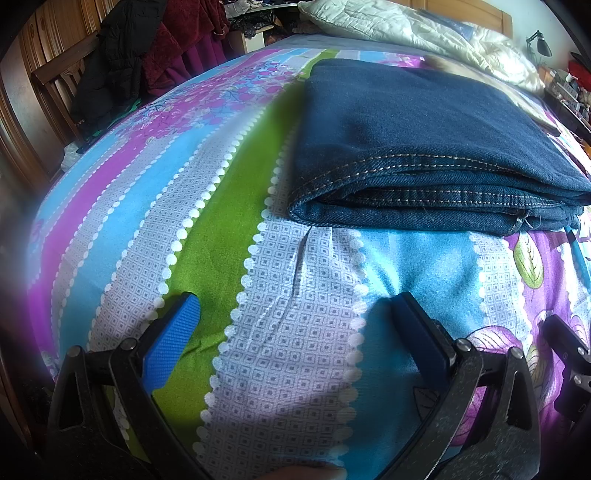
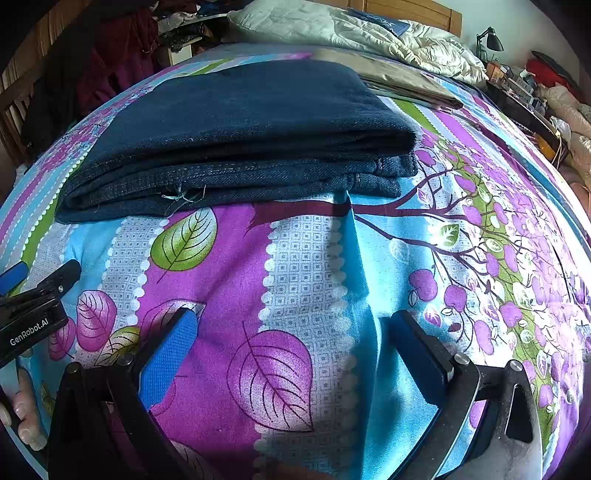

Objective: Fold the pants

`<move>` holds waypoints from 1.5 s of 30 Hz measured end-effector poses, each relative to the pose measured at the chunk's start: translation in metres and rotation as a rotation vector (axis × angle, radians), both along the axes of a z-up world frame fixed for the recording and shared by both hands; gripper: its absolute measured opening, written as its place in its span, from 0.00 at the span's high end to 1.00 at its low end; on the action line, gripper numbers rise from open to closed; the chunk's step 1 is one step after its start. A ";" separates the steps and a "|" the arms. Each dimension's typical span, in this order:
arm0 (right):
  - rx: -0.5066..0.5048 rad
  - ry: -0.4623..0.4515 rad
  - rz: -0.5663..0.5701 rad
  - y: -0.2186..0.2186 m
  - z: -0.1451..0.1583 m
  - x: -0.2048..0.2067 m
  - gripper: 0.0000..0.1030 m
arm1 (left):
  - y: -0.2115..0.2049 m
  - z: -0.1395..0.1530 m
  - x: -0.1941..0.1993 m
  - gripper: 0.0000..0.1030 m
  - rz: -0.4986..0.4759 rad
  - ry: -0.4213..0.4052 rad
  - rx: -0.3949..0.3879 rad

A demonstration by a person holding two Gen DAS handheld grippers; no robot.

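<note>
Dark blue jeans (image 1: 417, 147) lie folded into a compact rectangle on the patterned bedspread (image 1: 192, 206), their stitched edges stacked toward me. In the right wrist view the same folded jeans (image 2: 236, 140) lie ahead, with loose threads at the near edge. My left gripper (image 1: 295, 321) hovers open over the bedspread, a hand's width short of the jeans, nothing between its blue pads. My right gripper (image 2: 291, 339) is likewise open and empty above the sheet (image 2: 306, 280). The left gripper's body (image 2: 33, 295) shows at the left edge of the right wrist view.
A cream quilt (image 2: 369, 29) and folded tan fabric (image 2: 399, 81) lie behind the jeans. Dark clothes hang on a wooden chair (image 1: 110, 62) at the left. A cluttered side table with a black lamp (image 2: 489, 40) stands at the right. Fingers (image 2: 22, 417) hold the left gripper.
</note>
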State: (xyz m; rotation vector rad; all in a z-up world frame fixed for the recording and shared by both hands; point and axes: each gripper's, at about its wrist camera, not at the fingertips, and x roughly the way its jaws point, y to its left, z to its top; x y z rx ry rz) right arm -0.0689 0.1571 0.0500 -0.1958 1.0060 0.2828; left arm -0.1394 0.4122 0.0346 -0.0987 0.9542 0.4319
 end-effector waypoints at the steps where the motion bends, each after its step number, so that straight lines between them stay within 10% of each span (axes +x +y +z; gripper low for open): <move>1: -0.002 0.001 0.000 0.001 0.000 0.000 0.00 | 0.000 0.000 0.000 0.00 0.000 0.000 0.000; 8: -0.071 -0.006 -0.011 0.011 0.029 -0.008 0.01 | 0.001 0.019 0.002 0.03 0.013 0.050 -0.006; 16: -0.012 -0.129 -0.037 0.020 0.126 0.000 0.01 | -0.017 0.108 0.001 0.02 0.005 -0.072 0.109; 23: 0.033 -0.209 -0.079 0.013 0.187 0.002 0.00 | -0.008 0.150 -0.001 0.02 0.038 -0.133 0.038; 45: 0.106 -0.148 -0.023 0.022 0.187 -0.015 0.00 | -0.020 0.158 -0.024 0.02 0.030 -0.180 0.013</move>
